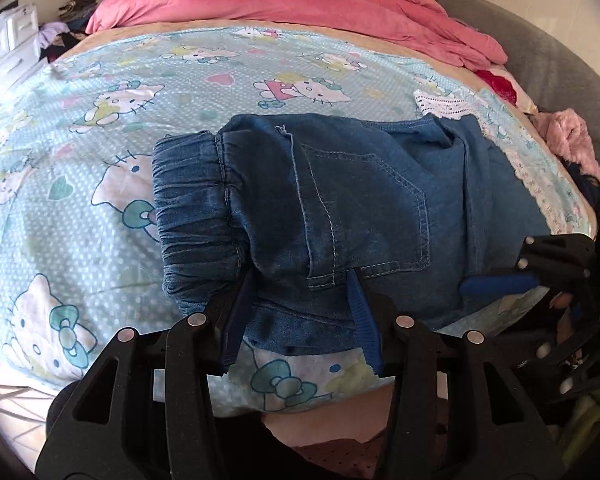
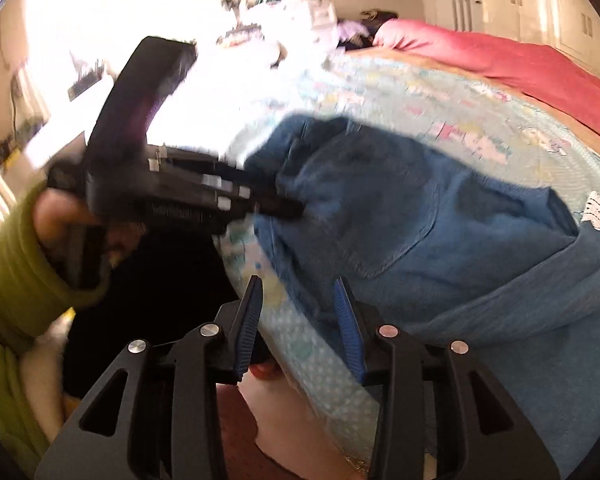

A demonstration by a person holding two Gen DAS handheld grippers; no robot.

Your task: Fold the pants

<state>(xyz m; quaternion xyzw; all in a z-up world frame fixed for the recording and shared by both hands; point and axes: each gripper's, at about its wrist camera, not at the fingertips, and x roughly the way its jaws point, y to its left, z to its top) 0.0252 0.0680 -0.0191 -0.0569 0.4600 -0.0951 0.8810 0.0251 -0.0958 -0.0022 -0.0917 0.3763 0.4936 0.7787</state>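
Folded blue denim pants (image 1: pixel 340 208) lie on the Hello Kitty sheet (image 1: pixel 100 120), elastic waistband to the left and back pocket facing up. My left gripper (image 1: pixel 300 276) is open, its blue-padded fingers straddling the near edge of the pants. My right gripper (image 2: pixel 298 284) is open at the near edge of the pants (image 2: pixel 420 220), holding nothing; it also shows at the right edge of the left wrist view (image 1: pixel 500 280). The right wrist view is motion-blurred and shows the left gripper (image 2: pixel 276 204) at the pants' left side.
A pink duvet (image 1: pixel 300 0) is bunched at the far end of the bed. A grey headboard or cushion (image 1: pixel 540 52) and pink clothing (image 1: pixel 568 136) lie at the right. White drawers (image 1: pixel 8 44) stand at the left. The bed's near edge is right under the grippers.
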